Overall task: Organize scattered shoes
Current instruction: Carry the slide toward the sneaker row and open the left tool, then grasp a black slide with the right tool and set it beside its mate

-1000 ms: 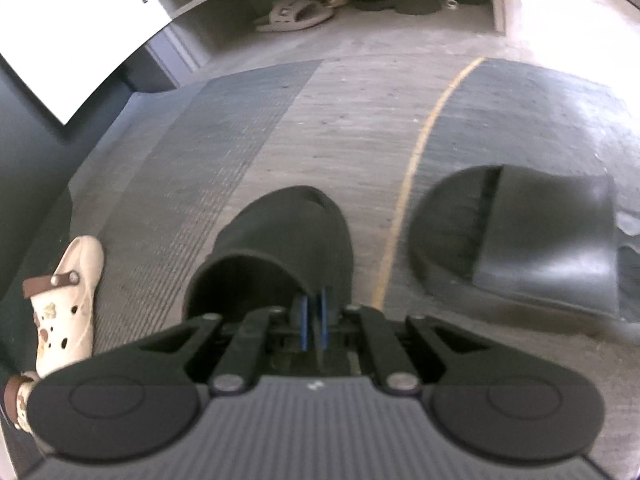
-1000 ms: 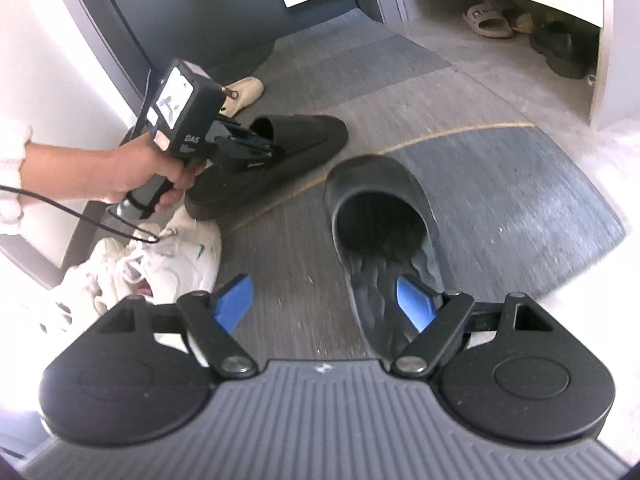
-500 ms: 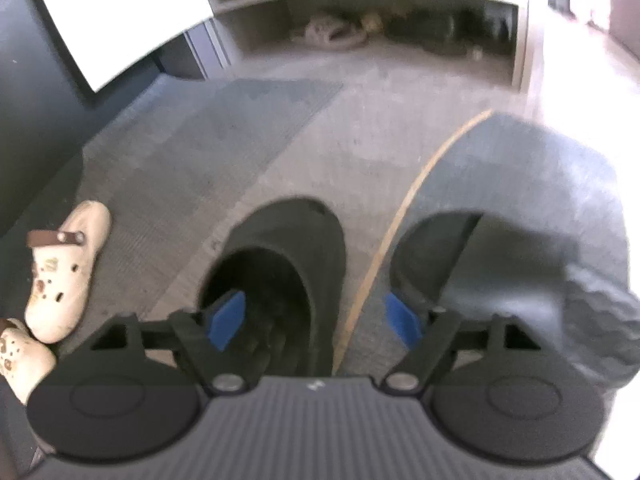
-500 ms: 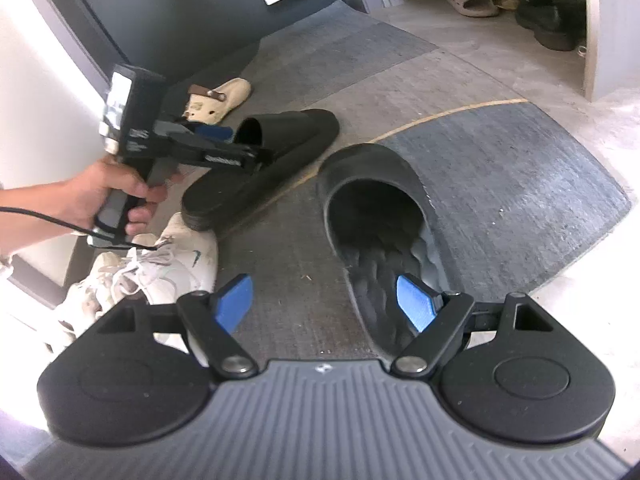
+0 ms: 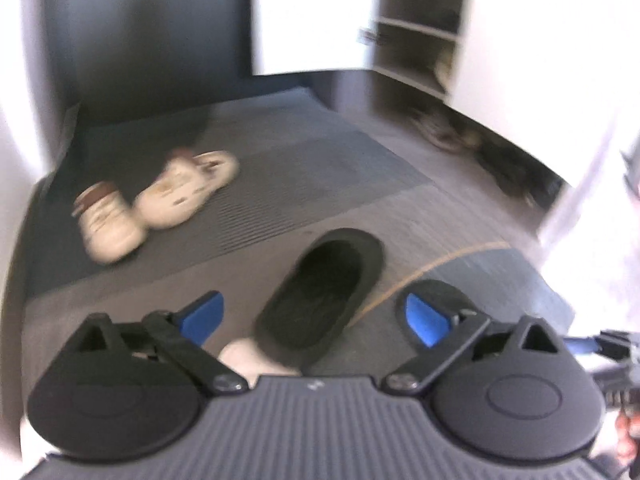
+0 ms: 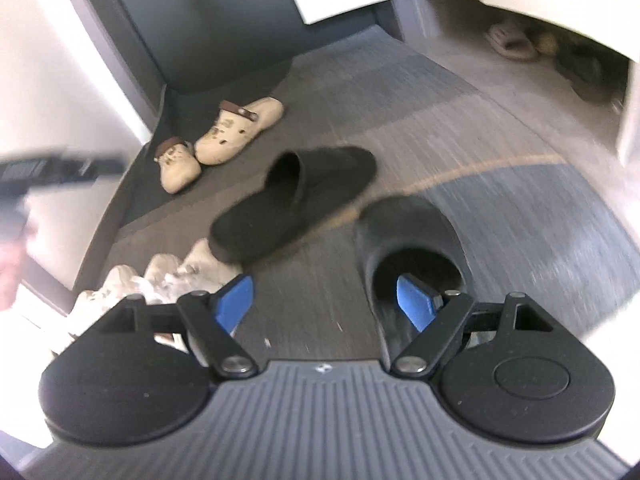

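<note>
With both the left gripper (image 5: 314,316) and right gripper (image 6: 325,302) spread wide and holding nothing, the right's blue pad at 4 o'clock, already inside the near slipper (image 6: 412,240), could shove it askew.

The left gripper (image 5: 314,316) hangs wide open and empty above a black slipper (image 5: 320,300) on the grey mat (image 5: 304,184); two cream clogs (image 5: 160,200) lie touching, well apart from it.

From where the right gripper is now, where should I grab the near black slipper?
Take the black slipper by the edge of its upper at the foot opening, coming from the heel side. The opening faces the open right gripper, whose right finger is already over the footbed.
</note>
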### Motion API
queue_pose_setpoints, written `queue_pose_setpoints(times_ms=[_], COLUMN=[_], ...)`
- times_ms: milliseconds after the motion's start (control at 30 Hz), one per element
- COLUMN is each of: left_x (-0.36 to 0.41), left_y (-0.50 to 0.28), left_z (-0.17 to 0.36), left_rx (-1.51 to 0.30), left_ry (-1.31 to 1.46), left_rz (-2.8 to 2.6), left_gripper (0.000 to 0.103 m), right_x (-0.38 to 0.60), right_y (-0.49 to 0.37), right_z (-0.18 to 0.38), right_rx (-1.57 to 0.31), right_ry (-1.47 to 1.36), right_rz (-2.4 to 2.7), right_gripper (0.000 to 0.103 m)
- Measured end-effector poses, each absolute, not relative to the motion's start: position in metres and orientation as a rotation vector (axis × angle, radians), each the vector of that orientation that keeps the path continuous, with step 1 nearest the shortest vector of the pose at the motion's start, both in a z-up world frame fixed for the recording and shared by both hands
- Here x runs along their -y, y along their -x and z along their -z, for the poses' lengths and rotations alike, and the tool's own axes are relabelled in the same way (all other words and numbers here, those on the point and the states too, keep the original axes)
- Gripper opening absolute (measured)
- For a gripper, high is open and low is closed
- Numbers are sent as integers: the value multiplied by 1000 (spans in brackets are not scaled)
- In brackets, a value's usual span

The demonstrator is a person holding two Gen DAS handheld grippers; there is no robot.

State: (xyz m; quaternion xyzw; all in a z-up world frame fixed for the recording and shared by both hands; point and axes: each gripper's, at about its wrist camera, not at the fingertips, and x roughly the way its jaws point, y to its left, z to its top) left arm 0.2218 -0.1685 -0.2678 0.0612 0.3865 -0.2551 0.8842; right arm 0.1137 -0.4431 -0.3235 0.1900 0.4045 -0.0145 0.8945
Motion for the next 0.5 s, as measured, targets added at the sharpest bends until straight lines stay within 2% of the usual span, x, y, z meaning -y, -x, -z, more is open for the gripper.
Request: queue_pose_setpoints(times_ms=[133,267,400,500], left_x=[151,150,148,138], left_y=[-228,-241,-241,-254], left_z=[286,309,309,316], left_rx=[-803,-978,-942,-979], left_ry=[-134,-51,-87,-26], left_rz=[398,472,477,432], left_gripper=[102,99,99,99], right_x=[424,406,395,398], right_y=[-179,-248,-290,-302], right_z=[317,353,397,415], right_rx=[-883,-977,-1007,-990], right_ry=[-262,-174,-122,-186], right_rz=[-12,15,116,173], right_gripper=[82,82,81,81])
